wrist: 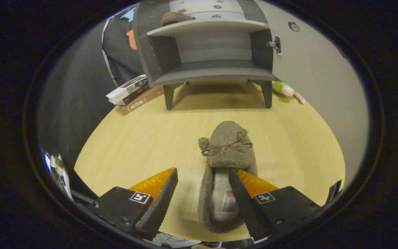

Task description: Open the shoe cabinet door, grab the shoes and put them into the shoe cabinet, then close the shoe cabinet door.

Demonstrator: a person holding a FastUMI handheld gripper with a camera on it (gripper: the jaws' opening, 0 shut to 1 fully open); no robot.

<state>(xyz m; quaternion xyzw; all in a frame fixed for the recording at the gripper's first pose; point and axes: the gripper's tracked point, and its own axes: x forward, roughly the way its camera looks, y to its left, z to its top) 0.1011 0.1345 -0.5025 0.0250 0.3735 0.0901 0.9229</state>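
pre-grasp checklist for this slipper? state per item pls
1. Cabinet door open: ok.
2. Lower shelf free for a shoe: ok.
3. One shoe already on upper shelf: ok.
4. Gripper jaws open: ok.
5. Slipper centred between jaws: not ok; the right one sits over its opening, the left one stands apart on the table.
6. Jaw height against the slipper: cannot tell.

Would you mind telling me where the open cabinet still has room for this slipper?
The lower shelf of the cabinet is bare from wall to wall. The upper shelf holds one slipper at its left, with room to its right. The table ahead is bare; books crowd its left. The open gripper straddles the near slipper.
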